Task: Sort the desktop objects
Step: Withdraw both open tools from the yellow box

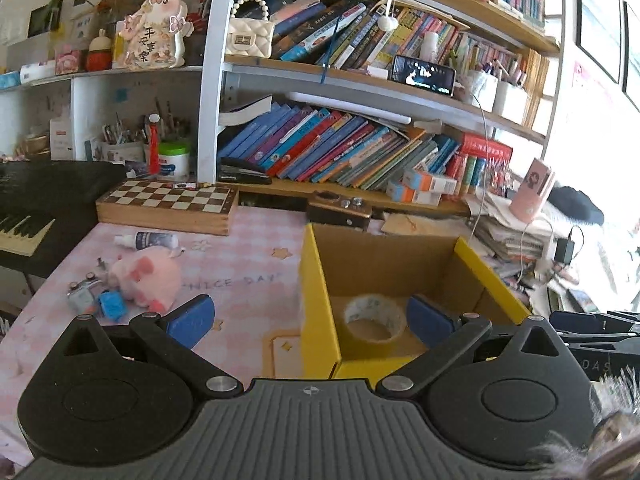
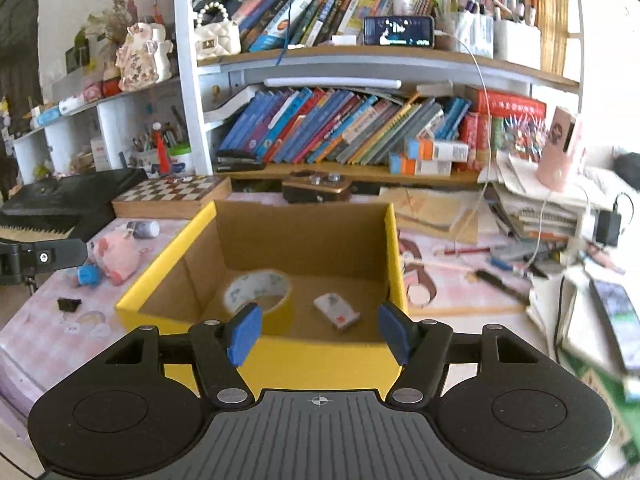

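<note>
Two items sit in the yellow box (image 2: 208, 222) so far: a tape roll (image 2: 259, 294) and a small white packet (image 2: 336, 311) on its floor. Both grippers are spread wide and carry nothing. Right gripper (image 2: 318, 334) hovers at the box's near wall; left gripper (image 1: 310, 320) straddles the box's left wall, one pad over the tablecloth, one over the interior.

Step in hand, as I read it: between drops, next pick pending. Unsorted pile lies left of the box on the pink tablecloth (image 1: 240, 264): pink plush pig (image 1: 146, 278), blue toy (image 1: 112, 306), white-capped bottle (image 1: 150, 239), a black binder clip (image 2: 69, 304), plus a small grey piece, maybe a toy car, too blurred to call.

Next move calls for the left gripper to swing left and down onto the pig, the closest item. Open cloth there; chessboard box (image 1: 168, 206) and keyboard (image 1: 24, 232) bound the far and left sides. Box wall is the edge to clear.
</note>
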The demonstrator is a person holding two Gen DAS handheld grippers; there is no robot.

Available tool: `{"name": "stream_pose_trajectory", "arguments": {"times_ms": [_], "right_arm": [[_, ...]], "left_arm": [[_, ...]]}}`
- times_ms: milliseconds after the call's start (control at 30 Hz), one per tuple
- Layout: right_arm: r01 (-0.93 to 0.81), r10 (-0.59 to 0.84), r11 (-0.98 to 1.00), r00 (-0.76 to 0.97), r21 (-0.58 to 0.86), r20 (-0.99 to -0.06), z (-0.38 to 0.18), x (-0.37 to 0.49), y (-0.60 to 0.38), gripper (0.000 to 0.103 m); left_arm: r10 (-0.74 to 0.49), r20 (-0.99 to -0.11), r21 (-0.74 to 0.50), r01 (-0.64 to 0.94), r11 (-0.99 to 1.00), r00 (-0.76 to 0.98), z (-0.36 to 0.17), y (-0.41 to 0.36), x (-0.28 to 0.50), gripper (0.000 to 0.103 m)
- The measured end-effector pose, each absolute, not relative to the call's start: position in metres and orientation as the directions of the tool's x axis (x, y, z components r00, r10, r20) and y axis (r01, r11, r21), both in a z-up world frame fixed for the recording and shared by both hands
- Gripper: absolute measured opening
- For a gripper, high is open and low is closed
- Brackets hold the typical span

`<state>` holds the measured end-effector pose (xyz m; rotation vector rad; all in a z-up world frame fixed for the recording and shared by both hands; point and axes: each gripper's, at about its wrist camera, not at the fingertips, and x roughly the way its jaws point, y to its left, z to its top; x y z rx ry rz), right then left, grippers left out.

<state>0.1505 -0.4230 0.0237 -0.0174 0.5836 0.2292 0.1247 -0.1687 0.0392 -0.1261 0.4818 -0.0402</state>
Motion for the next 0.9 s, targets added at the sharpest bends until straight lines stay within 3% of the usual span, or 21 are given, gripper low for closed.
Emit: {"name": "stream_pose_trajectory", "arguments": {"times_ms": [467, 900], "right_arm": [[-0.201, 0.195, 0.978, 0.759, 0.062, -0.621, -0.001, 0.107, -0.358, 0.068], [-0.149, 0.147, 0.987, 0.735, 0.054, -0.663, -0.003, 0.078, -0.312, 0.073]], "left_arm": [[-0.073, -0.537, -0.127, 0.004, 0.992, 0.84, 0.011, -0.123, 0.084, 0.103], [-0.126, -0.55, -0.123, 0.069, 0.99, 0.826, 0.008, -0.08, 0.061, 0.103]]}}
